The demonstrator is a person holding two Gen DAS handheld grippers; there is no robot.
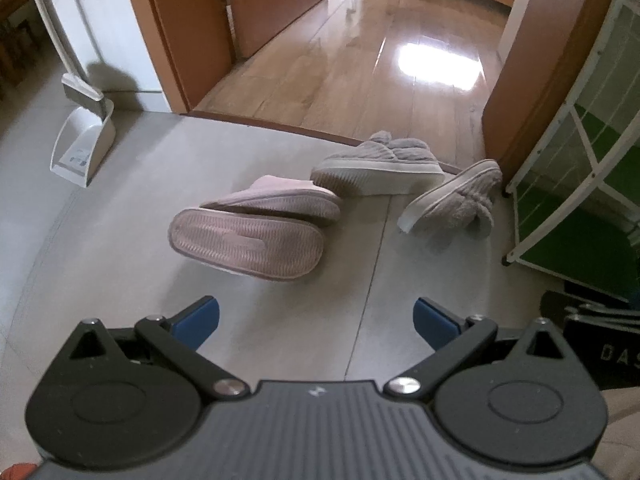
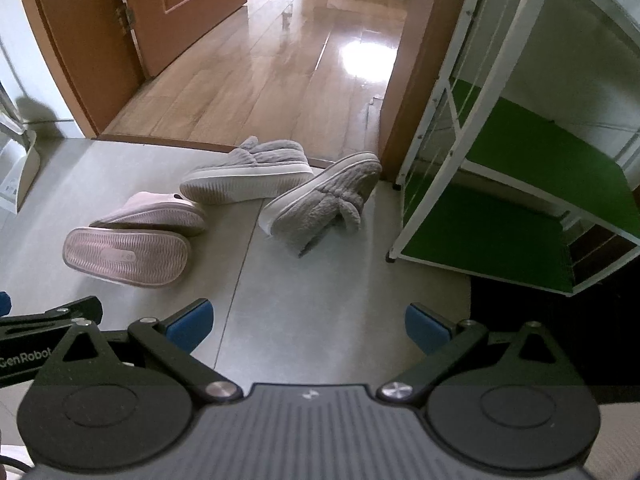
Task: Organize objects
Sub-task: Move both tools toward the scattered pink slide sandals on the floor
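While nothing is yet held, four slippers lie scattered on the grey tile floor near the doorway, and the scene reads so:

Left gripper (image 1: 316,320): blue pads wide apart, empty, hovering over the tiles short of the nearest slipper.
Right gripper (image 2: 308,324): pads likewise spread and empty.
Pink slippers: one sole-up slipper (image 1: 246,246) lies nearest, the other (image 1: 280,198) just behind it on its side and touching it.
Grey slippers: one (image 1: 380,164) is tipped on its side at the far threshold; the fluffy one (image 1: 456,200) lies to the right, near the rack.
Shoe rack (image 2: 500,216): white frame with green shelves at the right, both visible shelves bare; probably the destination.
Handling: likely light and soft, with plush uppers that crush under the pads; the rubbery ribbed soles look stiffer. Pinching the heel rim or sole edge should hold best.
Writing: "GenRobot" on the neighbouring gripper's body in the right view; "DAS", cut off, on a dark item (image 1: 604,344) at the right. A label on the white dustpan (image 1: 80,148) is unreadable.
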